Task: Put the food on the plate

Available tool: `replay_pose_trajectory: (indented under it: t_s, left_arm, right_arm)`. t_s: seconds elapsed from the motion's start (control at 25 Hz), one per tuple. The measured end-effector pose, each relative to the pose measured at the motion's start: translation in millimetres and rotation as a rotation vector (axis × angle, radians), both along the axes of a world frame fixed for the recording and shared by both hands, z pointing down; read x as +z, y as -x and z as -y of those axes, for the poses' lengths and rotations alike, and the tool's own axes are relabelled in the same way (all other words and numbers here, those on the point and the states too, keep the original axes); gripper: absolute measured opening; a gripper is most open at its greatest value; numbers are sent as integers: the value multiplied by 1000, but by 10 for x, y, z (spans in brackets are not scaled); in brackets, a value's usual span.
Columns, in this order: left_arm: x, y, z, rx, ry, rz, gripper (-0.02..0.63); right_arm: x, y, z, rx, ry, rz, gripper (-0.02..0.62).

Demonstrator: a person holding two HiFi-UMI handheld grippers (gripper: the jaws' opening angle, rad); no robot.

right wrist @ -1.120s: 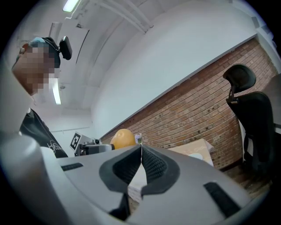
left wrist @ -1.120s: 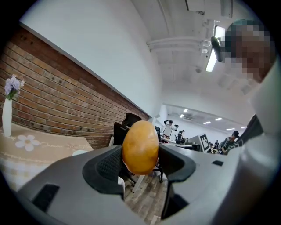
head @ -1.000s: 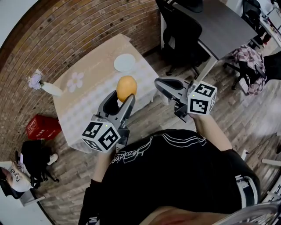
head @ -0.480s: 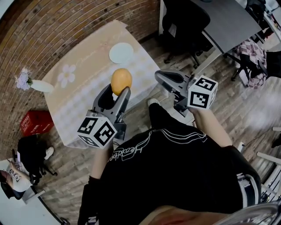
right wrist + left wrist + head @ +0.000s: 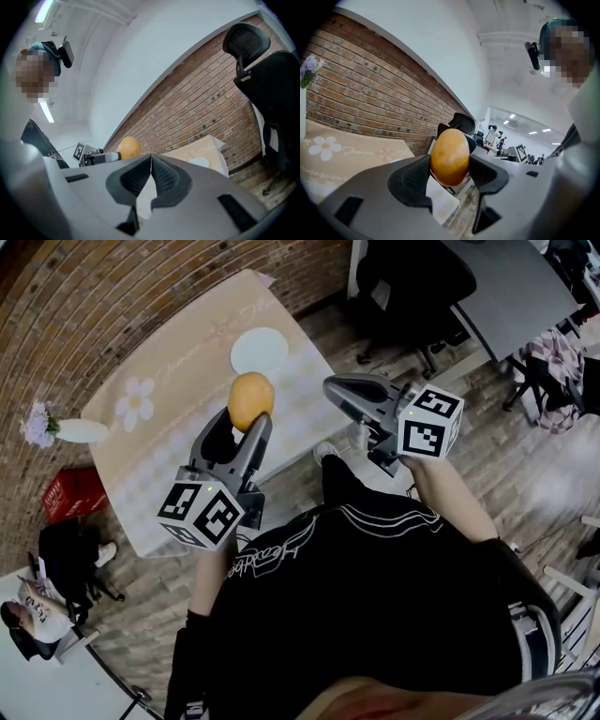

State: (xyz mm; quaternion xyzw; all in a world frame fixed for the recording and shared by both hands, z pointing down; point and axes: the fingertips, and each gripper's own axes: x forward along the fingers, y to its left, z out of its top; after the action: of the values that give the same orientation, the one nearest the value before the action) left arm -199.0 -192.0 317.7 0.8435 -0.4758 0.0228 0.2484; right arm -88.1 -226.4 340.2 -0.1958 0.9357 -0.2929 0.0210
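- Food [image 5: 449, 157], a round orange-yellow piece, is sitting between the left gripper's [image 5: 450, 174] jaws; both pads are pressing on its sides.
- Its upper half is sticking out past the jaw tips, while its lower part is lying between the ribbed pads.
- The left gripper is holding it in the air, over the near part of the table [image 5: 159, 460].
- The plate [image 5: 260, 350] is lying ahead of the left gripper, beyond the food and lower down, flat on the cloth near the table's far edge. Nothing is lying on it.
- The food and the plate are standing well apart, not touching.
- The right gripper [image 5: 150, 173] is hanging to the right of the left one, at about the same reach, past the table's right edge and over the floor.
- Its jaws are resting tight together, pad on pad, with nothing between them.
- In the right gripper view, the food is showing to the left of its jaws and the plate ahead to the right.
- A vase [image 5: 80, 430] with pale flowers is standing on the table far to the left of the left gripper.
- A black chair [image 5: 412, 287] is standing ahead of the right gripper, beside a brick wall [image 5: 112, 296].
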Motion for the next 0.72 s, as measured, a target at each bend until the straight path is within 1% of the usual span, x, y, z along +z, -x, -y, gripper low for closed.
replay_pose_trajectory:
  t_s: [0.28,0.56,0.72]
  left_arm:
    - [110,22,574,-6,26,1,256]
    - [280,53,1005,-11,45,7,256]
    - [375,134,1202,-21,57,6,256]
  right_arm:
    - [135,82,580,-22,32,-22,-3]
    - [286,199,934,-46,66,-24,-3]
    - [430,239,1074,-51,58,-90,-3]
